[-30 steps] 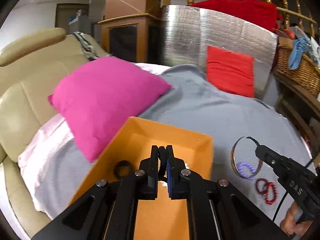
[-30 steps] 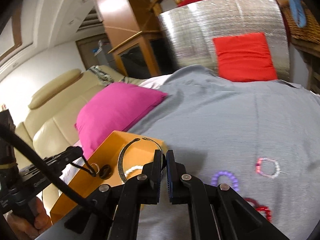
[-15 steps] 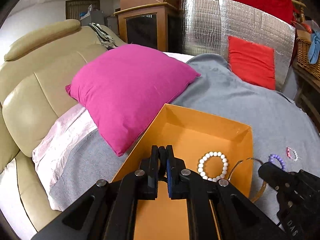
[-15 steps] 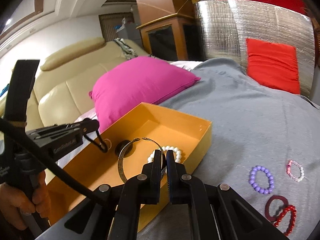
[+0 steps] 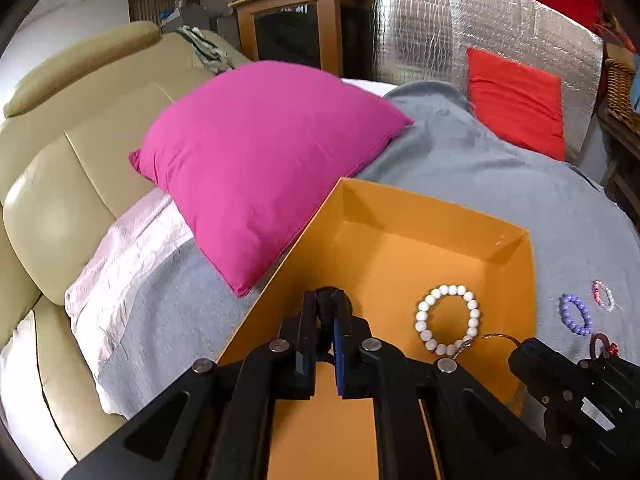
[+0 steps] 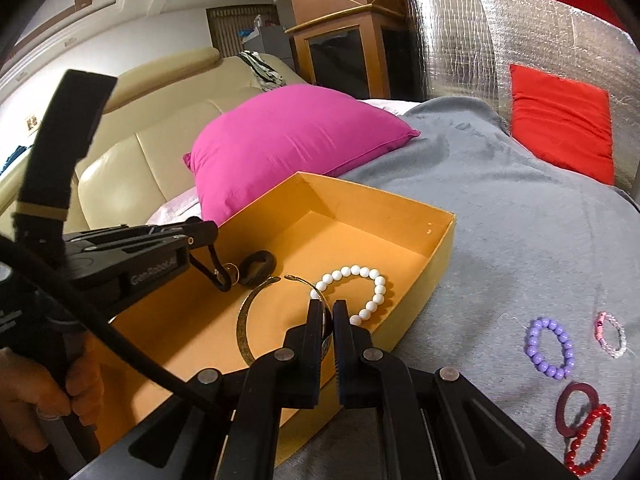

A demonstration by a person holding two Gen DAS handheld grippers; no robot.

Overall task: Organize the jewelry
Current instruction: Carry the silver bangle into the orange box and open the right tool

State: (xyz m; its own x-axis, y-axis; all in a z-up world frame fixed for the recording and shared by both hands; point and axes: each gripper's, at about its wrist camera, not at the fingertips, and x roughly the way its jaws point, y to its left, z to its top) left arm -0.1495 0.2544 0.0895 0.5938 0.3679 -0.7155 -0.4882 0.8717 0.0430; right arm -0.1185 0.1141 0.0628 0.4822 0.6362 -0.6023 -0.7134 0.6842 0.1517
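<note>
An orange box (image 6: 440, 240) (image 5: 520, 264) lies on a grey blanket. In it are a white bead bracelet (image 6: 360, 288) (image 5: 448, 320) and a black ring-shaped piece (image 6: 260, 266). My right gripper (image 6: 327, 312) is shut on a gold open bangle (image 6: 244, 320) and holds it over the box. My left gripper (image 5: 328, 312) (image 6: 200, 232) is shut on a black cord with a small gold ring (image 6: 230, 272), hanging over the box's left part. On the blanket lie a purple bracelet (image 6: 550, 348), a pink one (image 6: 612, 334), a dark red ring (image 6: 576, 408) and a red bead bracelet (image 6: 592, 440).
A magenta pillow (image 6: 296, 140) lies behind the box against a beige leather sofa (image 5: 60, 200). A red cushion (image 6: 560, 120) leans on a silver foil panel (image 6: 480, 40) at the back. A wicker basket (image 5: 620, 92) is at the far right.
My right gripper carried the gold bangle from the blanket leftward to over the box. My left gripper has stayed shut over the box's left part.
</note>
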